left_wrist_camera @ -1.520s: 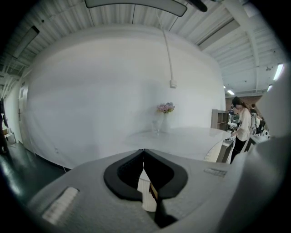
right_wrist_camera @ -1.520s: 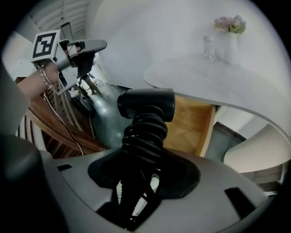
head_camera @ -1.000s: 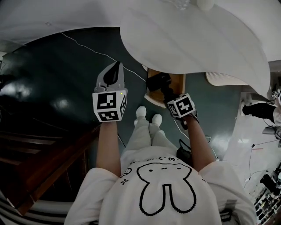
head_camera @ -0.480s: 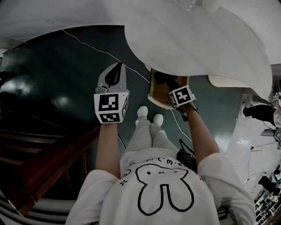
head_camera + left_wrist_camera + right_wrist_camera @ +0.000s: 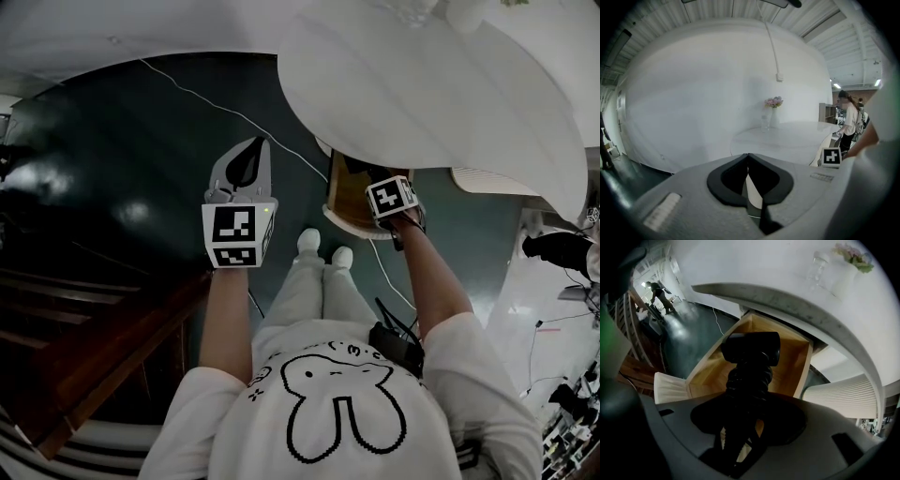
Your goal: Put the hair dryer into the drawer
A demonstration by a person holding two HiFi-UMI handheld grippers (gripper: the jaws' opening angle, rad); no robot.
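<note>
The black hair dryer [image 5: 751, 348] hangs by its ribbed handle from my right gripper [image 5: 742, 397], which is shut on it and points straight down. Its head sits over the open wooden drawer [image 5: 793, 363] under the white round table [image 5: 787, 301]. In the head view the right gripper [image 5: 373, 184] stands over the drawer [image 5: 341, 202], and the hair dryer [image 5: 353, 169] shows as a dark shape inside its outline. My left gripper [image 5: 250, 152] is held in the air to the left, shut with nothing in it; its tips [image 5: 748, 157] meet.
The table top [image 5: 422, 84] overhangs the drawer's far end. A vase of flowers [image 5: 772, 110] stands on it. A thin cable [image 5: 216, 103] crosses the dark floor. Wooden steps [image 5: 94, 347] lie at the left, a white ribbed panel [image 5: 487, 176] at the right. A person [image 5: 848, 123] stands far off.
My right gripper has carried the hair dryer away from me and lower, from the drawer's near edge to over its inside. The left gripper has stayed nearly still.
</note>
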